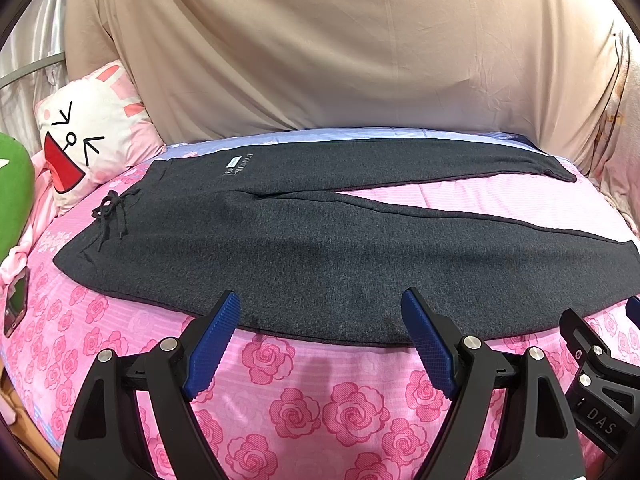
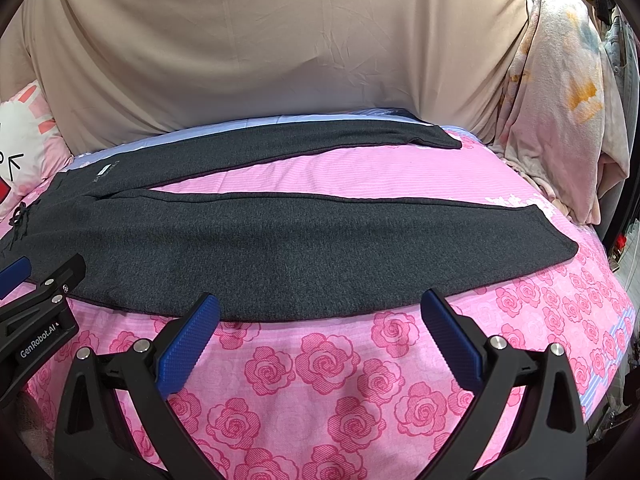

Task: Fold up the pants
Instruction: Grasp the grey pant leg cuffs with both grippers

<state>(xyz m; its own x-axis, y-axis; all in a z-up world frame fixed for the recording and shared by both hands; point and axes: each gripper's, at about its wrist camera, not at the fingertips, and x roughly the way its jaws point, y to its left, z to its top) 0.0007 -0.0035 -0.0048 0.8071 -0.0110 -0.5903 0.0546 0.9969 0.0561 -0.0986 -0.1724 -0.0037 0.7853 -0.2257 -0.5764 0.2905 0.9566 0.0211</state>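
Dark grey sweatpants (image 1: 304, 248) (image 2: 224, 248) lie flat on a pink rose-print bed cover (image 1: 304, 396) (image 2: 320, 380). The waist with its tied drawstring (image 1: 108, 212) points left, and the two legs spread apart to the right. My left gripper (image 1: 320, 304) is open, its blue pads just over the near edge of the near leg, with nothing between them. My right gripper (image 2: 320, 304) is also open, at the same near edge further along the leg. Each gripper shows at the side of the other's view.
A beige sheet (image 1: 340, 48) hangs behind the bed. A white and pink rabbit pillow (image 1: 92, 136) and a green cushion (image 1: 14, 192) sit at the left, with a phone (image 1: 16, 300) on the cover. Pale floral cloth (image 2: 560, 92) hangs at the right.
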